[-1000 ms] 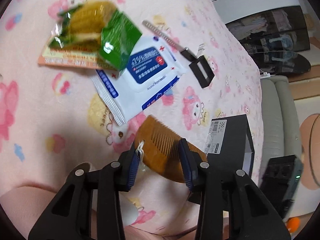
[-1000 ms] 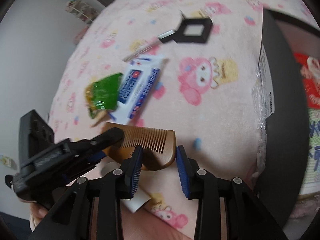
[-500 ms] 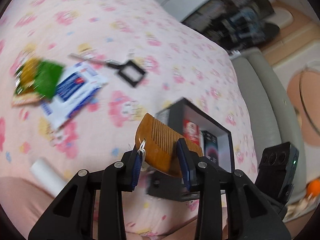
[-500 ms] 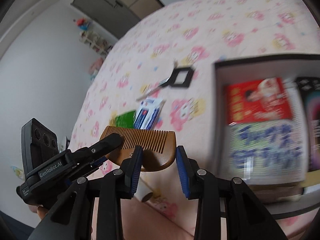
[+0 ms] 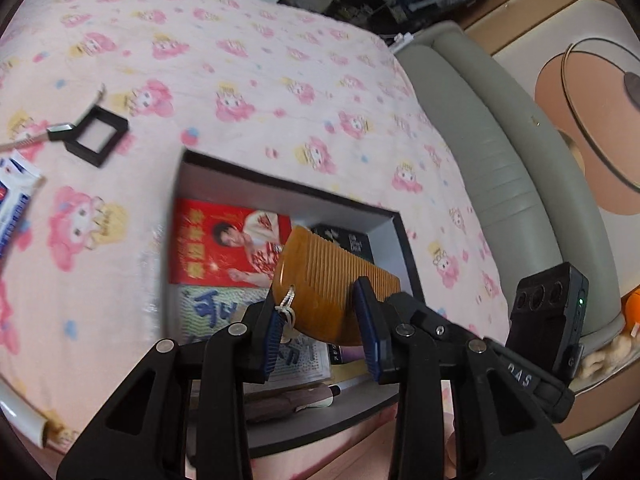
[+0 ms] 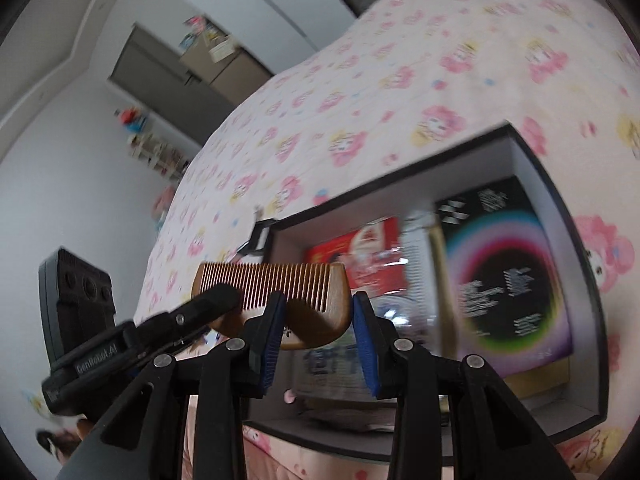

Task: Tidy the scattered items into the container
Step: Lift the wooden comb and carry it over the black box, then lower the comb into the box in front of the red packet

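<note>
between the left tongs (image 5: 322, 334), wooden comb (image 5: 328, 288), above the box (image 5: 394, 224)

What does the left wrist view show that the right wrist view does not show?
Only the left wrist view shows the wipes pack, the white tube and the grey bed frame. Only the right wrist view shows the wall shelf and the doorway. Both show the comb held in the left gripper, the box below it, and the black frame on the blanket.
</note>
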